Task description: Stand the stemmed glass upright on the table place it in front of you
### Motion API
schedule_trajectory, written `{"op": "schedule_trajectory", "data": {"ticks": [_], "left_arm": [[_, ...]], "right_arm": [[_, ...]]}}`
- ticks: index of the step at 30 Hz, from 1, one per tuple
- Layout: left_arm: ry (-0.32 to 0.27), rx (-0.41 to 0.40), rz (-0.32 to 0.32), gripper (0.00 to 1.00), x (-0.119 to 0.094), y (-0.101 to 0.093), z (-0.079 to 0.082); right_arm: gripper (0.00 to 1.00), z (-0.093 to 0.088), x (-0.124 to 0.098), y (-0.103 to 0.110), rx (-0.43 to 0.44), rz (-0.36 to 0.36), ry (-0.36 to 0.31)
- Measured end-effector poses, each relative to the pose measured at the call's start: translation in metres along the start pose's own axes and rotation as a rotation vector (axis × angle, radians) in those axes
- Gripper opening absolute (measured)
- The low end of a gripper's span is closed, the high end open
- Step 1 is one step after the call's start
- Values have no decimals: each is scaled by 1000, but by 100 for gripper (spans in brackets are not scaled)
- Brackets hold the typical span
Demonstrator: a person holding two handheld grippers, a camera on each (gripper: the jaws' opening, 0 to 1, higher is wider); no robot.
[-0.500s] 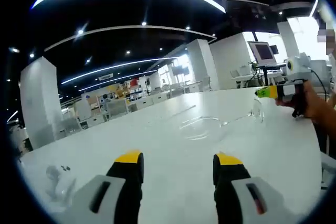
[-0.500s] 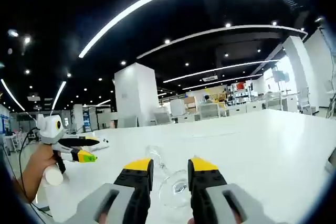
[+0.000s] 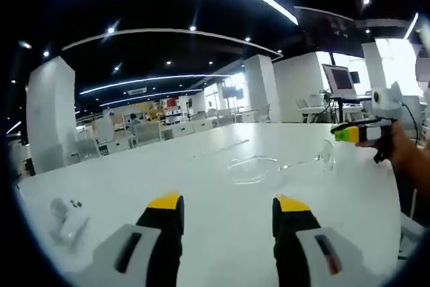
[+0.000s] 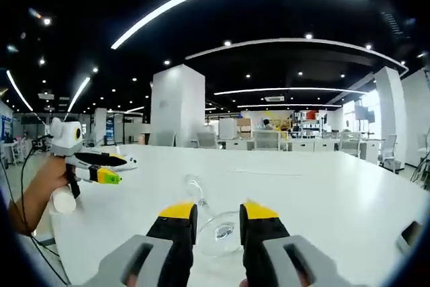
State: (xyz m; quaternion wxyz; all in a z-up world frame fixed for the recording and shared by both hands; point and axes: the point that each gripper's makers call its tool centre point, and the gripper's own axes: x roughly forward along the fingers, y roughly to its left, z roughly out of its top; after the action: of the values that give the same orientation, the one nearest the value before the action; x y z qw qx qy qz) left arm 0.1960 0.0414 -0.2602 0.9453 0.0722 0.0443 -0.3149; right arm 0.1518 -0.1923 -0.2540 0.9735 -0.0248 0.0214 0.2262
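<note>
Right hand-held gripper [image 4: 217,218] w/ stemmed glass [image 4: 213,230] between jaws, as before.

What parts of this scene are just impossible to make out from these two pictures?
- Stemmed glass, right gripper view: the bowl's sides sit behind the right claw, so contact cannot be judged.
- Small clear object, left gripper view: too blurred to identify.
- Dark object at the table edge, right gripper view: cut off.
- Left claw, right gripper view: too small to judge.
</note>
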Motion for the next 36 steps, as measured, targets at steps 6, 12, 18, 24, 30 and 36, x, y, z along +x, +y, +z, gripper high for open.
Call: {"op": "schedule_trajectory", "data": {"ticks": [6,12,18,24,30,36], "left_arm": [[38,5,1,53,4,0,-7],[26,20,-1,53,3,-1,-3],[5,-4,-6,53,3,1,2],[14,-31,-11,53,5,2,0],[21,-126,-73,45,5,-9,1],[68,-114,-119,46,8,-18,-8]], "right_arm": [[29,12,7,4,-46,26,-8],[30,5,17,10,-76,56,34],[30,5,21,4,-83,64,67],[30,9,22,0,-54,80,90],[30,14,18,-3,-61,70,105],[30,17,15,-4,-66,63,123]]}}
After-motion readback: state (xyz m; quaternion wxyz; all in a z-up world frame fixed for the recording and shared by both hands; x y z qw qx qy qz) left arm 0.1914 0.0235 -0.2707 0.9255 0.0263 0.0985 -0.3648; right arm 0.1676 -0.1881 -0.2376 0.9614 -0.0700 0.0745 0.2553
